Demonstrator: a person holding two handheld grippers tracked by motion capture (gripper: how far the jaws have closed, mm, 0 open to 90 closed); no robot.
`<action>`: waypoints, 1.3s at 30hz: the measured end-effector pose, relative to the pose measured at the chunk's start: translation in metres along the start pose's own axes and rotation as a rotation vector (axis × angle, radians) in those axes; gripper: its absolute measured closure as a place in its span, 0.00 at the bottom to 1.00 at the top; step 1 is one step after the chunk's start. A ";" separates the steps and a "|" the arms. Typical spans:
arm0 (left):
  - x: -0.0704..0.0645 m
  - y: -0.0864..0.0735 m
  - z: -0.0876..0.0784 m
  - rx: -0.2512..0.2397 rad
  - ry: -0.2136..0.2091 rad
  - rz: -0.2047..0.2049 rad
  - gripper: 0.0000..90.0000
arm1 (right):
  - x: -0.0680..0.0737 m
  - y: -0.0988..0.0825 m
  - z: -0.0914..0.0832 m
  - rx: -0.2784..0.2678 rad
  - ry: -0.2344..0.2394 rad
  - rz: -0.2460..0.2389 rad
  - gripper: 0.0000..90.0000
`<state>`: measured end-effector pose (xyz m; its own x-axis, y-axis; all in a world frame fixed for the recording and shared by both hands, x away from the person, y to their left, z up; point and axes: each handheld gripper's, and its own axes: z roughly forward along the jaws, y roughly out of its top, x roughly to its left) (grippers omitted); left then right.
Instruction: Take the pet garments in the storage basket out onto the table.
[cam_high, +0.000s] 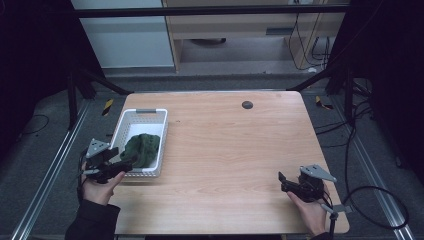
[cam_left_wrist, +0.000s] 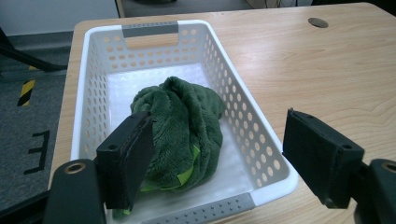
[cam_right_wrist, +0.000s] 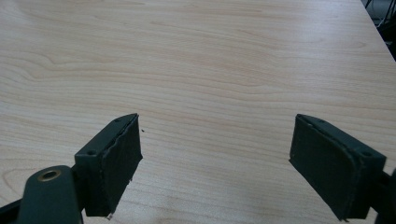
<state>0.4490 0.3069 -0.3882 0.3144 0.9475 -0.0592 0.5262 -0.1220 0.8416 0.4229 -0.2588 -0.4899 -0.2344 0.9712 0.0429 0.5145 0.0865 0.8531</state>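
Note:
A crumpled dark green towel lies in a white perforated basket at the table's left side. My left gripper hovers at the basket's near end, open, its jaws spread wide above the towel and the basket's right wall without touching the cloth. My right gripper is held low over bare wood near the table's front right corner, open with nothing between its jaws.
The wooden table has a small dark round grommet near its far edge. Black frame legs stand at both far corners. Cables trail on the floor to the right.

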 end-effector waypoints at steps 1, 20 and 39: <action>0.000 0.001 0.001 0.002 0.002 0.001 0.27 | 0.000 0.000 0.001 0.003 0.000 -0.003 0.18; 0.003 0.024 0.020 0.086 0.013 0.054 0.25 | 0.001 0.000 0.002 0.017 0.014 -0.006 0.18; 0.015 0.034 0.038 0.187 0.031 0.084 0.20 | 0.002 -0.001 0.004 0.036 0.022 -0.015 0.17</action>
<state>0.5020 0.3061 -0.3805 0.3401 0.9400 0.0259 0.6380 -0.2509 0.7281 0.4252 -0.2559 -0.4927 -0.2599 0.9647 0.0418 0.5399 0.1093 0.8346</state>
